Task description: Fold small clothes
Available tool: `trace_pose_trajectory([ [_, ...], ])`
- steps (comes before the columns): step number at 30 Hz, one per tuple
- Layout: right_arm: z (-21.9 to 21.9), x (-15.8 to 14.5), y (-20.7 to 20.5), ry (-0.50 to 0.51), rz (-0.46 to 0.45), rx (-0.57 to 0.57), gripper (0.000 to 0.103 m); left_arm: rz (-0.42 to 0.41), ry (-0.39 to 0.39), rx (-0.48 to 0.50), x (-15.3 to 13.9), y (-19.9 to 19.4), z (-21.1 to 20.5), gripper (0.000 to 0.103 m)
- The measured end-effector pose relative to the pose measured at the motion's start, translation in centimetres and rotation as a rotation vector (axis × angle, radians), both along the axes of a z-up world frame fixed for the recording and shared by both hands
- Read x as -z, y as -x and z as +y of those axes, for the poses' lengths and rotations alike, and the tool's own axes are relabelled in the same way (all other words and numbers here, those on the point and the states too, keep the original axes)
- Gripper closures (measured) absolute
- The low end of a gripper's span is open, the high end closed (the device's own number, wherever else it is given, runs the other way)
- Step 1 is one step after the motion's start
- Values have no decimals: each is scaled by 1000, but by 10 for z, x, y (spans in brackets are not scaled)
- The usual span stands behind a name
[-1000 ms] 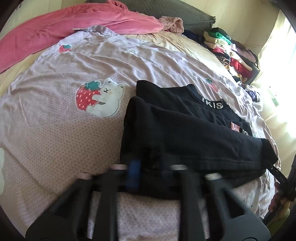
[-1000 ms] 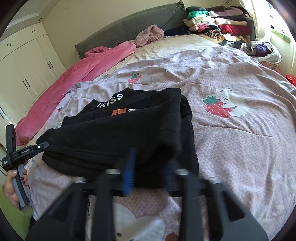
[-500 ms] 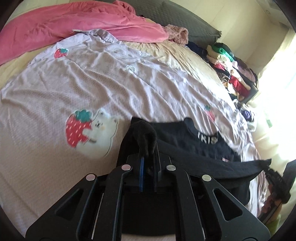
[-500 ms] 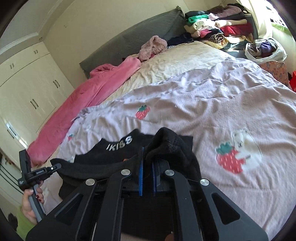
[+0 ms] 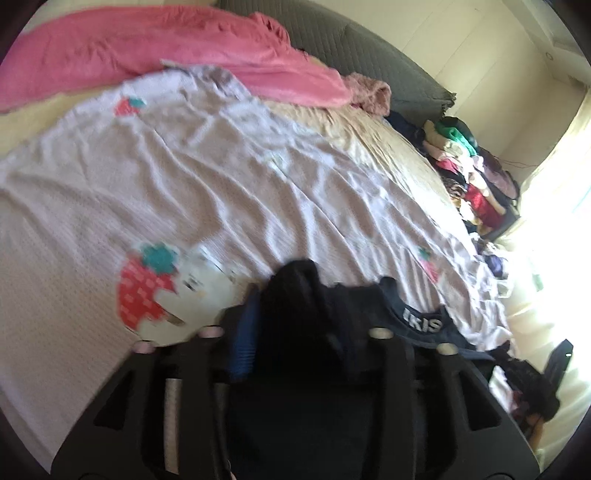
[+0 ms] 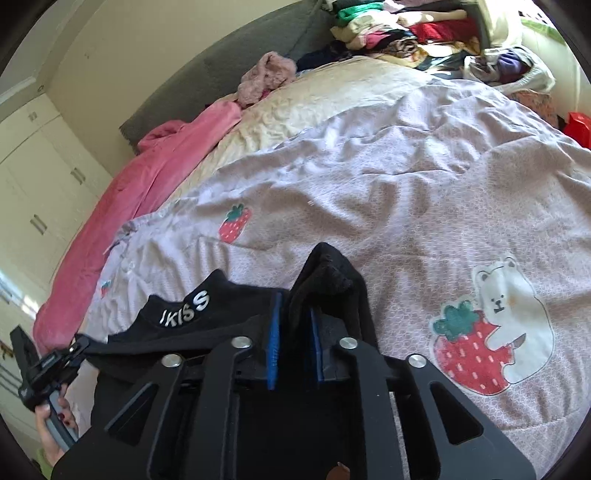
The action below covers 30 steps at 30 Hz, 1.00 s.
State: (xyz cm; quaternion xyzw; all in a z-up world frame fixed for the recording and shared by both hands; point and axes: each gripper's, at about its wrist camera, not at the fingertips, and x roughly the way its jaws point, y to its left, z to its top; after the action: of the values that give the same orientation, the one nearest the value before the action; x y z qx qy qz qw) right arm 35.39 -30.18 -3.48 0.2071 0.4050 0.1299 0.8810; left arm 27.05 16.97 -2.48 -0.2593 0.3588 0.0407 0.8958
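Black garment [image 6: 229, 325], white lettering at the collar, lies bunched at the near edge of the bed [image 6: 332, 99], on the lilac strawberry-and-bear cover [image 6: 406, 206].

Right claw [image 6: 295, 332]: jaws have just been opening; blue pads part way apart, a peaked fold of the black cloth standing between them. Cannot tell whether the pads press on it.

Left claw [image 5: 295, 325]: view blurred. Jaws have just been opening, black cloth heaped between them; one blue pad shows at the left, the other is hidden. Grip not readable.

In the right wrist view a hand [image 6: 51, 432] holds the left tool at the left edge.

Pink blanket [image 5: 166, 51] along the far side, stacked clothes [image 6: 399, 29] beyond the bed.
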Motion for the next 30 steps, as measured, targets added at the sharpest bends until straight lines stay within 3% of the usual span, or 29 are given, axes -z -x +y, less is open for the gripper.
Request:
trace_pose_trajectory([
  [5, -6, -13, 16, 18, -62, 33, 73, -7, -11, -9, -6, 8, 13, 68],
  [9, 2, -25, 37, 77, -117, 0, 64, 3, -33, 28, -9, 13, 9, 67],
  [14, 46, -22, 58, 230, -123, -152, 62, 14, -79, 56, -12, 22, 0, 66],
  [18, 107, -3, 57, 343, -69, -334, 62, -11, -53, 37, -18, 27, 6, 65],
  [21, 143, 9, 48, 388, -32, -392, 62, -19, -46, 29, -19, 29, 11, 65],
  [25, 178, 20, 32, 475, -35, -387, 62, -9, -68, 23, -18, 28, 13, 65],
  [30, 175, 13, 7, 402, -44, -285, 62, 37, -79, 45, -6, 22, 13, 56],
])
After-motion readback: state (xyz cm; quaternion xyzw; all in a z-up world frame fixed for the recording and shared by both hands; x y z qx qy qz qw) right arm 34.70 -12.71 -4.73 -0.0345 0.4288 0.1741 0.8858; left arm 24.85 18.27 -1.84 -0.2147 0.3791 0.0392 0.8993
